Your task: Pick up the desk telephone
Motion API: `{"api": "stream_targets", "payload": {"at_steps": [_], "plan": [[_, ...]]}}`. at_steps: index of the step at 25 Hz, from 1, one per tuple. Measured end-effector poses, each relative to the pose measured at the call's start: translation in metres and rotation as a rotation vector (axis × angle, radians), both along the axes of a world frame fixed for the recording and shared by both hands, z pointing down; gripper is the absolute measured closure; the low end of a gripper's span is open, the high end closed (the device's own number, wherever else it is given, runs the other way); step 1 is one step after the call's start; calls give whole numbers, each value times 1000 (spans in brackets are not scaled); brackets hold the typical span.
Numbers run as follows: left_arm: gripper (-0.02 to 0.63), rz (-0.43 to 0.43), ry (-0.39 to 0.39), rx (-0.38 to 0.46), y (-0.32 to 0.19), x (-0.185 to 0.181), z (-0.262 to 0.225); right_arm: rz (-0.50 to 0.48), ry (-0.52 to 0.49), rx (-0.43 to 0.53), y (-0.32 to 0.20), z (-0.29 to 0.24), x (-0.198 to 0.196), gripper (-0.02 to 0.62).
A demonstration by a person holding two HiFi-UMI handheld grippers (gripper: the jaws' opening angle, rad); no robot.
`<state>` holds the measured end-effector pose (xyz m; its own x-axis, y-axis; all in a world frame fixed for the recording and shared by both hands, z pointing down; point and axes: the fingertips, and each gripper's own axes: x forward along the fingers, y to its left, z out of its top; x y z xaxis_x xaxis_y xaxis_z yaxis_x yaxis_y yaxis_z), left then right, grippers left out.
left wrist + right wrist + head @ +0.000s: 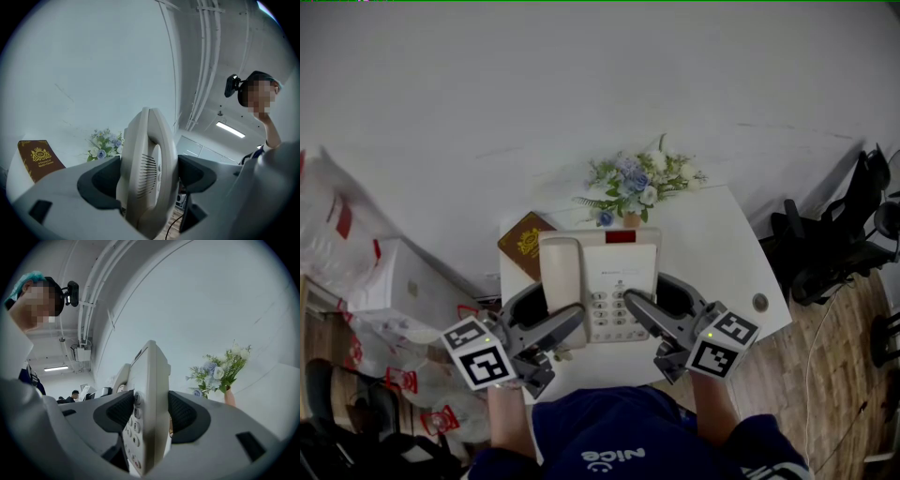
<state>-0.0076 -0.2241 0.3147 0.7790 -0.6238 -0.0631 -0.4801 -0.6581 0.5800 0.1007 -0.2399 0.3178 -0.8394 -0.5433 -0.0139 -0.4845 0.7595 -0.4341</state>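
Head view: the telephone (609, 272) hangs over the near part of the white desk (722, 253). The left hand-held gripper (567, 321) is at its handset side and the right hand-held gripper (639, 307) at its keypad side. A brown book (525, 242) lies beyond it on the left. A small vase (630, 220) at the far edge holds white and blue flowers (642, 178).

Left gripper view: both pads press the telephone's handset edge, one on each face, clamped.

Right gripper view: the pads are clamped on the keypad edge, and the handset sits in its cradle.

Each gripper has a jaw under the telephone, so the lift appears done. Only holding it or carrying it off seems left.
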Motion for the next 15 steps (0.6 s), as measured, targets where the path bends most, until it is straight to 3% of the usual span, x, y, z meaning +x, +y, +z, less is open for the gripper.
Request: {"api": "stream_targets", "payload": {"at_steps": [15], "plan": [[224,-6,-5,11,-3,-2,1,-7,2,-6,-2,3,-2,347]]}}
